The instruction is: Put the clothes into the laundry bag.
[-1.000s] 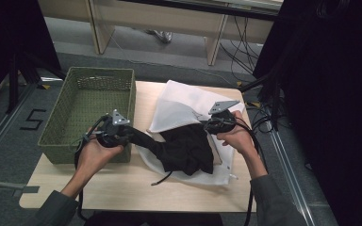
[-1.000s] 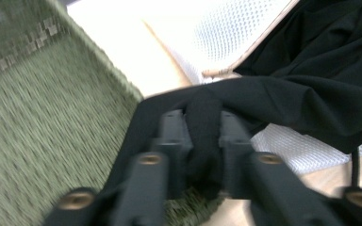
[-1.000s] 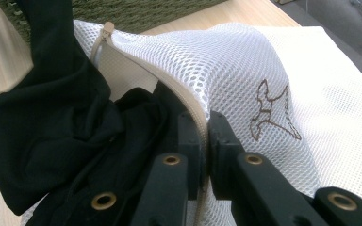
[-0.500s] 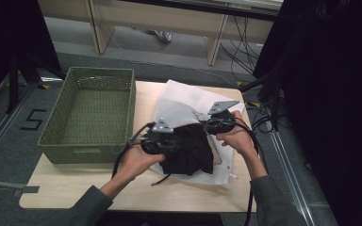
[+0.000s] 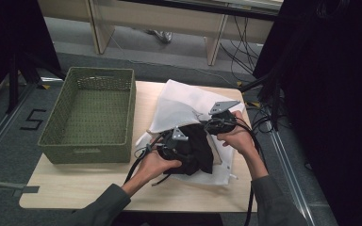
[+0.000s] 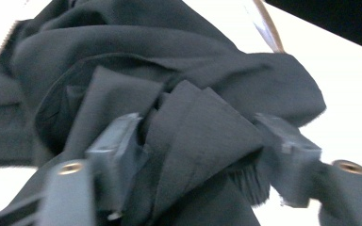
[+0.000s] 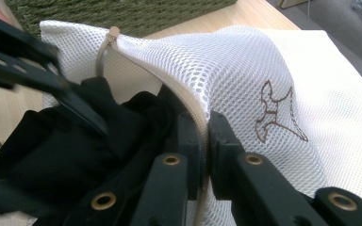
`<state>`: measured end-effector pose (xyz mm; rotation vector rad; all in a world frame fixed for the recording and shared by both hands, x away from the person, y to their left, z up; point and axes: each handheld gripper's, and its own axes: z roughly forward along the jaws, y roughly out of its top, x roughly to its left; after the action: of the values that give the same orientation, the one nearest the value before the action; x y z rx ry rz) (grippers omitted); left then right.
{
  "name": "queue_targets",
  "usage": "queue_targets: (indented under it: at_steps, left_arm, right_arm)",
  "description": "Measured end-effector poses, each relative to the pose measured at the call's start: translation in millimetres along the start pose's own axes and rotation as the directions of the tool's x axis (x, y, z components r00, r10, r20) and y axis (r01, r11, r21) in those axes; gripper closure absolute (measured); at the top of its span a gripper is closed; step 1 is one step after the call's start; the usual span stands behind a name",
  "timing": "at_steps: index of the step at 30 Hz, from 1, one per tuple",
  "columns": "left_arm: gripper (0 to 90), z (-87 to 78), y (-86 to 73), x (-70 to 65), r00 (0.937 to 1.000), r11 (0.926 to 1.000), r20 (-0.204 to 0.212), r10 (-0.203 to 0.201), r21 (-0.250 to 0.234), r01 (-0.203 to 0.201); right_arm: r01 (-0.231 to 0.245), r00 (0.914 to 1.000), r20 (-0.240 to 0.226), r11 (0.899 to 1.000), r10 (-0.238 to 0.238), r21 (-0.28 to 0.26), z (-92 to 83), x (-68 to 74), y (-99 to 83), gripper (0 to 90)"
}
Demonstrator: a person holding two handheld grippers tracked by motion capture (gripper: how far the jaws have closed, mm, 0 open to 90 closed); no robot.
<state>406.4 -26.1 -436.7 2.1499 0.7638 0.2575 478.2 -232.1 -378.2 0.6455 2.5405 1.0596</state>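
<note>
A white mesh laundry bag lies on the table with a black garment bunched at its opening. In the high view my left gripper rests on the garment. Its jaws stand apart around a thick fold of the black garment, so the left gripper is open. My right gripper is at the bag's upper edge. In the right gripper view the right gripper is shut on the zipper edge of the mesh bag and lifts it over the garment.
A green woven basket stands on the left part of the wooden table, close to the bag. Cables trail from both grippers toward the person. Dark equipment and floor cables lie to the right of the table.
My left gripper has moved right, from beside the basket to the black garment at the bag's opening. The right gripper has held the bag's edge in place.
</note>
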Motion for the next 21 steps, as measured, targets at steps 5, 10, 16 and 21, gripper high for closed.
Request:
queue_targets:
  at_steps: [5,10,16,21]
  left_arm:
    - [16.4,-21.3,-13.3,-8.3,0.9980,0.9994,-0.053,0.033,0.011,-0.033]
    - [14.8,-3.6,-34.1,-16.0,0.9973,0.9979,-0.054,0.049,0.046,-0.046]
    - [37.9,30.9,-36.7,-24.6,0.9749,0.9842,-0.158,0.157,0.106,-0.142]
    - [78.3,37.8,-28.2,-15.8,0.9683,0.9888,-0.202,0.147,0.055,-0.139]
  right_arm:
    - [-0.012,0.9999,-0.003,1.000,0.012,0.006,0.1,2.3,0.5,86.2]
    - [0.002,0.9999,-0.010,1.000,-0.002,0.015,1.1,2.0,1.0,86.2]
    - [0.024,0.9996,-0.013,1.000,-0.023,0.020,2.0,8.7,4.4,86.5]
    - [0.021,0.9996,-0.018,0.999,-0.021,0.024,0.5,14.4,7.4,86.7]
